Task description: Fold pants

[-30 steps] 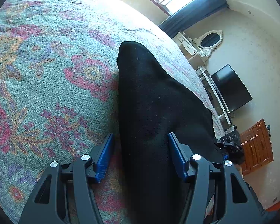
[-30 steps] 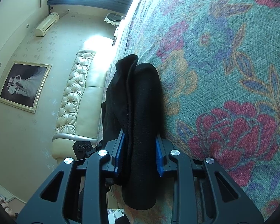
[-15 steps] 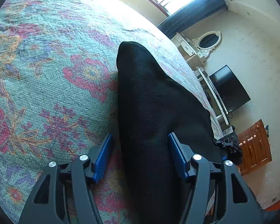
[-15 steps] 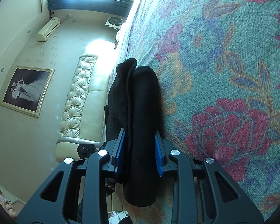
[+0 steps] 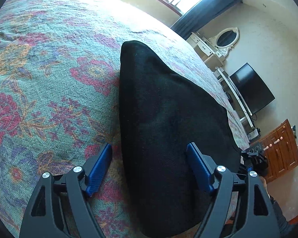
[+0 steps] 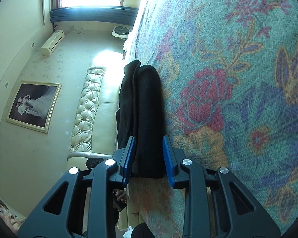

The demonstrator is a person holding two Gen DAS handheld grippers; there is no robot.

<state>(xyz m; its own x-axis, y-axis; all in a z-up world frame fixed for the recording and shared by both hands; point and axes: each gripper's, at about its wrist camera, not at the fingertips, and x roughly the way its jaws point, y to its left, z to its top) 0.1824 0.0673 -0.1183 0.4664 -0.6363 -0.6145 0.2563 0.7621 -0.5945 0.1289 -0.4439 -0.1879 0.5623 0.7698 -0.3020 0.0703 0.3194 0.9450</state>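
Left wrist view first: the left gripper [image 5: 149, 168] has its jaws opening, blue pads [image 5: 99, 166] spreading away from the black pants [image 5: 168, 119], which lie between them but no longer look pinched; the left pad stands clear over the floral bedspread [image 5: 49, 79], and the right pad sits at the cloth's edge, contact hard to judge. Over on the right wrist view, the right gripper [image 6: 147, 158] is clamped on a thick stack of the same pants [image 6: 145, 109], both pads pressed against the bundle's sides, several layers showing along its left edge.

Outward from there, the pants sit as one compact dark bundle on the bedspread [image 6: 238, 79], near the bed's side, with a padded headboard [image 6: 85, 109] and a framed picture [image 6: 33, 105] beyond on one side and a television [image 5: 250, 89] and wooden cabinet [image 5: 282, 148] on the other.

Progress, as I read it: the folding looks largely done, the garment already doubled into a short stack. What seems left is letting go on the right and perhaps squaring the pile.
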